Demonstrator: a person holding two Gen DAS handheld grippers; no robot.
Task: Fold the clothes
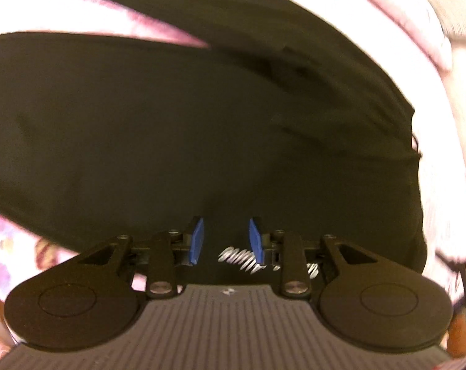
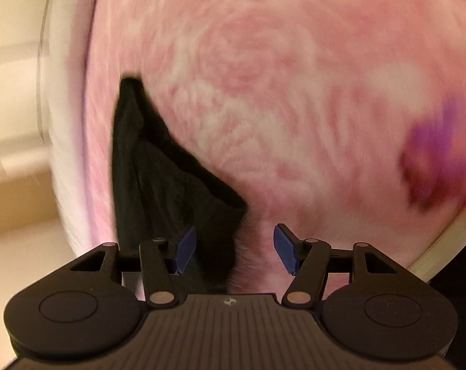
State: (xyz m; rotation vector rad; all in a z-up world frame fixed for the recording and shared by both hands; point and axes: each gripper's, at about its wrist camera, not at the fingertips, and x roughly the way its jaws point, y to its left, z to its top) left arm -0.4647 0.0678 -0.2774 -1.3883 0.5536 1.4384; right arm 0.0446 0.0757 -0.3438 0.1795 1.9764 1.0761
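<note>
My left gripper (image 1: pixel 226 240) hovers with its jaws apart and empty over the black garment (image 1: pixel 186 129) that fills mid-frame. My right gripper (image 2: pixel 234 248) gapes wider, empty, the garment's corner (image 2: pixel 159 178) lower left on the pink blanket (image 2: pixel 294 92). I should pinch that edge squarely before folding.

Left wrist view: taken from just behind the left gripper (image 1: pixel 226 240), faced forward along its fingers, held very close above a black garment (image 1: pixel 171 129) that fills most of the frame. Right wrist view: taken from behind the right gripper (image 2: pixel 235 248), faced down onto a pink blanket (image 2: pixel 294 108) at close range. Shared by both views: garment (image 2: pixel 159 178) and blanket (image 1: pixel 78 15).
</note>
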